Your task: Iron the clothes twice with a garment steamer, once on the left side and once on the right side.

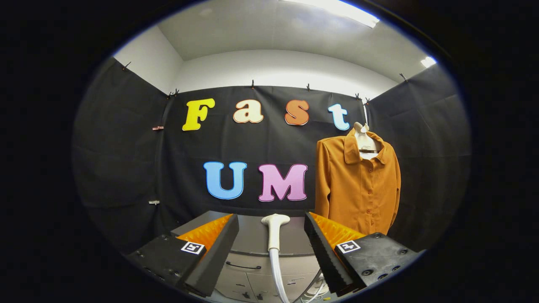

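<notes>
An orange button-up shirt (358,185) hangs on a white hanger (365,141) against the booth wall, beyond my right finger. The white garment steamer head (274,231) lies on a grey cabinet top (252,240), its hose (278,269) trailing down toward me. It sits just ahead of my fingers, in line with the gap between them. My gripper (271,225) is open wide and holds nothing. The shirt's lower hem is hidden behind my right finger (324,244).
The grey cabinet has drawers (248,275) with dark handles facing me below the fingers. Cables (318,290) hang by the hose near the right finger. Black cloth walls close the booth at the back and both sides.
</notes>
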{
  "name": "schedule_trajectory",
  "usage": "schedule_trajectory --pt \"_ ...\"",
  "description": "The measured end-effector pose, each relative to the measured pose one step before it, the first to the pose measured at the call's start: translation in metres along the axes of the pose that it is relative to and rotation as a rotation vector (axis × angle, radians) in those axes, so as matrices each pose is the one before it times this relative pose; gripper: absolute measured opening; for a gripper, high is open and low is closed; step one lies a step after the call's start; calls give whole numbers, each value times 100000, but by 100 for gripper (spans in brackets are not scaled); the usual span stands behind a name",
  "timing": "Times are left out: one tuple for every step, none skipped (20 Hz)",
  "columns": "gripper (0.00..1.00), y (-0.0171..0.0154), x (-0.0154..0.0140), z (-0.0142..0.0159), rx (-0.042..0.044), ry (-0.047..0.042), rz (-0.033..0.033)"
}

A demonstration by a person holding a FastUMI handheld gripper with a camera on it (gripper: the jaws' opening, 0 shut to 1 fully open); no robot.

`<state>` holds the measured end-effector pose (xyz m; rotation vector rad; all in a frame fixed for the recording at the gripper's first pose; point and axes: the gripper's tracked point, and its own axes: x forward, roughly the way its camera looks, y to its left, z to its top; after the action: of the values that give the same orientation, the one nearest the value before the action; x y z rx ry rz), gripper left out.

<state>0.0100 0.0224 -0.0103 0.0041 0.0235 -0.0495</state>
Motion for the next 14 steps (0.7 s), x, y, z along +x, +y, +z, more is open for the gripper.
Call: schedule_trajectory --pt "98 355 91 -86 -93 160 -678" --pt "98 433 127 -117 5 311 -639" --pt "98 259 69 -179 -55 428 -853" --pt "98 303 59 -196 -22 385 -1033" --pt "98 90 24 -281 31 370 -1106" --pt "98 215 14 -293 20 448 -888" --pt "98 157 137 -300 -168 801 -786" --pt "98 109 223 -241 -380 698 -614" --pt "98 115 408 -162 -396 682 -663" --pt "98 -2 356 -208 -134 503 -274" --pt "98 109 462 -144 23 368 37" --pt "98 140 608 -184 -163 343 356" --pt "98 57 706 -272 -398 643 470" --pt "98 9 791 -376 -415 714 476"
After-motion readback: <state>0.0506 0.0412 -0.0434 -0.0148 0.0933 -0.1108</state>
